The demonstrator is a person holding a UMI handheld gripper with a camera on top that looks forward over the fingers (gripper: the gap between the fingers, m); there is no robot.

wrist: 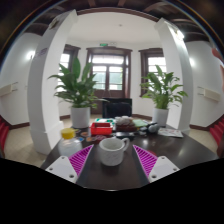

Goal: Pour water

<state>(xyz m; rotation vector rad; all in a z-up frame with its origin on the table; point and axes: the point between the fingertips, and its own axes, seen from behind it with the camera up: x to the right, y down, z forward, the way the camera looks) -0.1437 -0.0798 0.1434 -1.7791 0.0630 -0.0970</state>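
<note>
White walls and two white pillars (45,75) frame wood-trimmed windows (108,70), with a leafy potted plant (77,88) either side beyond the dark worktop (112,172).

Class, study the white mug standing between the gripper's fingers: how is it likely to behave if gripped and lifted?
The white mug looks like glazed ceramic, so probably rigid, rather slippery and breakable if dropped. Its handle sticks out to one side, so it may twist a little in the gripper. It stands upright between the open fingers on a broad base, so pushing it would likely slide it rather than tip it.

Two big leafy green potted plants (77,88) (163,90) flank a dark wooden-framed window (108,72), with white square pillars (45,85) either side and a red box (101,129) on the dark round table (110,175).
</note>
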